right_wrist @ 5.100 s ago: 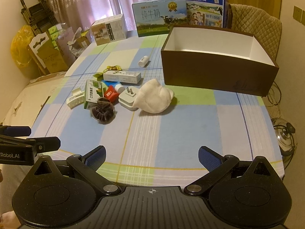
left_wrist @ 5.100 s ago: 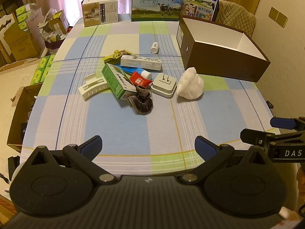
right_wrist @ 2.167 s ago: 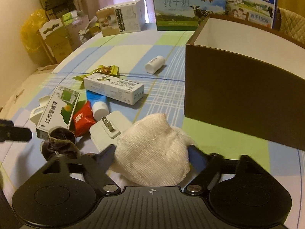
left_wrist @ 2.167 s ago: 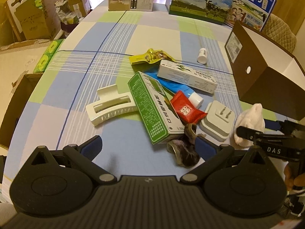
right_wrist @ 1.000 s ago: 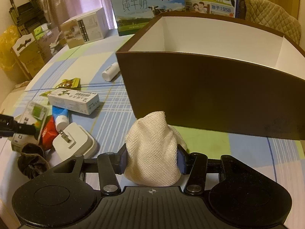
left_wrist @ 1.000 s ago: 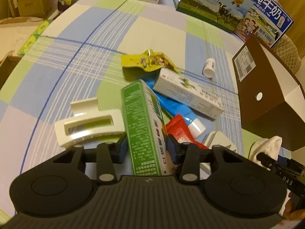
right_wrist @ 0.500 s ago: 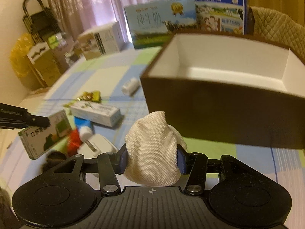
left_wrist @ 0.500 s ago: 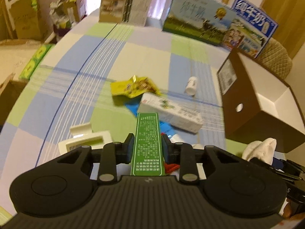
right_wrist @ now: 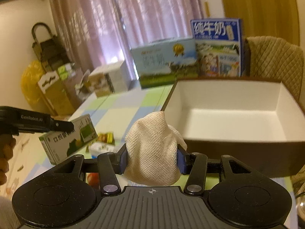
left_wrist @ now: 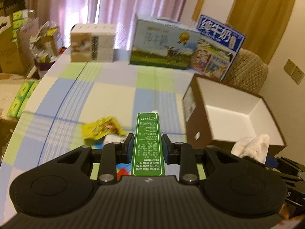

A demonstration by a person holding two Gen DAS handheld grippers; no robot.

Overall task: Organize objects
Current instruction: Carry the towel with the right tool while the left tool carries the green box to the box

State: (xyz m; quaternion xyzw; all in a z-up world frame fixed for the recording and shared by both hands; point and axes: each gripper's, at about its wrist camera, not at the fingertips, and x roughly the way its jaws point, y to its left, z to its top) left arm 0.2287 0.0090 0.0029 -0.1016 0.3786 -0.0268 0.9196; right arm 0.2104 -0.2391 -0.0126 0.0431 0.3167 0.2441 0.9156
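Note:
My left gripper is shut on a green box, held edge-up above the checked tablecloth. In the right wrist view that same green box hangs under the left gripper's arm, to the left. A white cloth is clamped in my right gripper, lifted just in front of the brown box with white inside. The left wrist view shows the brown box at the right with the white cloth near its front corner.
A yellow snack packet and other small items lie on the table below the grippers. Milk cartons and a white carton stand along the far edge. A padded chair is behind the brown box. Cardboard clutter fills the floor at left.
Both grippers shut on their items about a second ago and have since lifted them off the table, rising and moving toward the brown box.

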